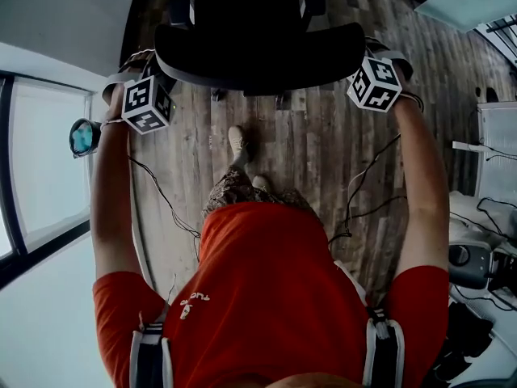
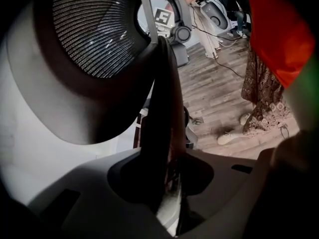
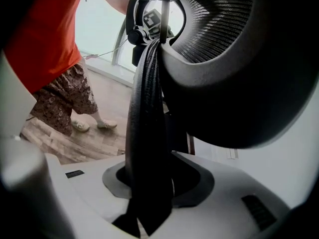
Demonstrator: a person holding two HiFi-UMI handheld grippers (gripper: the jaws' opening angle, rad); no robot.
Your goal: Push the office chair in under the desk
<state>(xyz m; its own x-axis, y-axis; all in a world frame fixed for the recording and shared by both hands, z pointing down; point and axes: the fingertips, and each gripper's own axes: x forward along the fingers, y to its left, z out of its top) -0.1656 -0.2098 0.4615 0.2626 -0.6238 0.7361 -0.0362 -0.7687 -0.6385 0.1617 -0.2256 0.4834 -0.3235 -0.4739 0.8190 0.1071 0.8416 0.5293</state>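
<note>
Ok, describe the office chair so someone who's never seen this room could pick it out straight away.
Find the wooden plank floor, then look straight ahead of the person in the red shirt. The office chair stands there, its back clamped by the left gripper and the right gripper. It alone is big, black and mesh-backed; the gear to the right is smaller and mostly pale.

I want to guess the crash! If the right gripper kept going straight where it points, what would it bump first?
Nothing new, most likely. The right gripper is clamped on the black edge of the chair's backrest, so going straight on would just press harder into that edge.
</note>
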